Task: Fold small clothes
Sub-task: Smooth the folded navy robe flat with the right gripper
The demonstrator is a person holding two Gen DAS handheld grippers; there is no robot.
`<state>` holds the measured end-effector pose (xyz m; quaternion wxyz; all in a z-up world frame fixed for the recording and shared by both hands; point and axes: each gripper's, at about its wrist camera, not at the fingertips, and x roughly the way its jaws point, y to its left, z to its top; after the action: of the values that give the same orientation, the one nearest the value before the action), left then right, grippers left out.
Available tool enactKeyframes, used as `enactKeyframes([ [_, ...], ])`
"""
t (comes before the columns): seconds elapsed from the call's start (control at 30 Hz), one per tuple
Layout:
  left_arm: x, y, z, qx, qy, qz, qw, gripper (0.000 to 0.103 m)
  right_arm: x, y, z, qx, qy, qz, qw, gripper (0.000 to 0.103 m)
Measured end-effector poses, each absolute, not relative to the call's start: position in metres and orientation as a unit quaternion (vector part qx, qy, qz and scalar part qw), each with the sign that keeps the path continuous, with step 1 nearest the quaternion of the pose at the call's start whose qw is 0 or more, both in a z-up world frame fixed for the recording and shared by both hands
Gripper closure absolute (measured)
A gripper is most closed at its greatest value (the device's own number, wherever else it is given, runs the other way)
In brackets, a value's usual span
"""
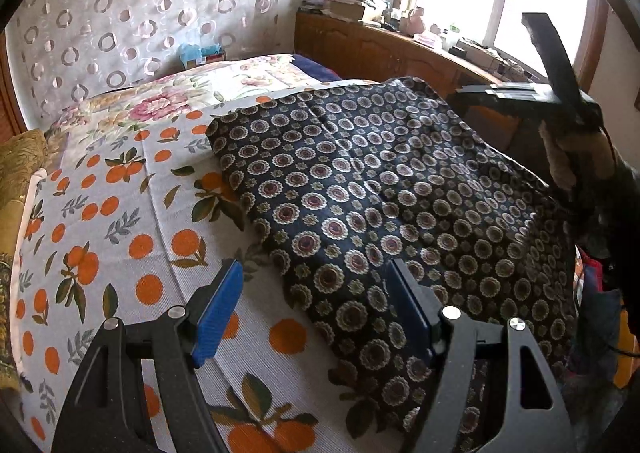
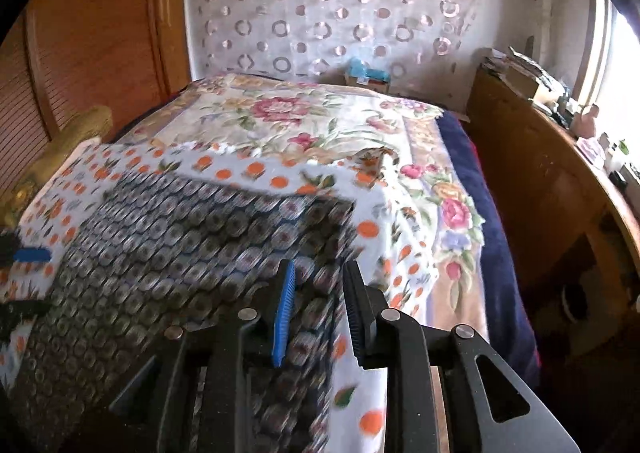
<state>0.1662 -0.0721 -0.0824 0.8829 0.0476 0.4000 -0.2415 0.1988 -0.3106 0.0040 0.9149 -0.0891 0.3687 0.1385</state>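
A bed [image 1: 120, 221] with an orange-print sheet holds the dark patterned cloth [image 1: 380, 193]. The left gripper [image 1: 316, 313] is wide apart over its edge. The right gripper [image 2: 319, 313] is a little apart; its view is blurry

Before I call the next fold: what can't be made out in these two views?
- Right wrist view: dark patterned garment smeared by motion blur; edges unclear.
- Right gripper: jaws apart, but contact with the cloth is lost in blur.
- Left wrist view: garment's near hem hidden behind left gripper; its right side cut off by the frame.
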Motion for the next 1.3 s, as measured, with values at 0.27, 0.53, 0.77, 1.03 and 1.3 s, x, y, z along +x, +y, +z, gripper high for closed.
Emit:
enactKeyframes([
  [0.27, 0.143, -0.078, -0.078, 0.053, 0.391, -0.248, 0.885, 0.029, 0.129, -0.325, -0.002, -0.076, 0.384, 0.146, 0.909, 0.078],
  [0.53, 0.117, -0.08, -0.084, 0.061, 0.393, -0.247, 0.883, 0.029, 0.08, -0.337, -0.013, -0.078, 0.409, 0.134, 0.899, 0.078],
  [0.77, 0.103, -0.078, -0.087, 0.063, 0.394, -0.24, 0.885, 0.029, 0.064, -0.341, -0.017, -0.069, 0.415, 0.12, 0.899, 0.078],
  [1.03, 0.091, -0.077, -0.089, 0.055, 0.391, -0.232, 0.889, 0.029, 0.053, -0.342, -0.022, -0.064, 0.42, 0.137, 0.895, 0.078],
  [1.3, 0.08, -0.074, -0.093, 0.053, 0.398, -0.226, 0.888, 0.029, 0.042, -0.35, -0.021, -0.052, 0.402, 0.158, 0.9, 0.099],
])
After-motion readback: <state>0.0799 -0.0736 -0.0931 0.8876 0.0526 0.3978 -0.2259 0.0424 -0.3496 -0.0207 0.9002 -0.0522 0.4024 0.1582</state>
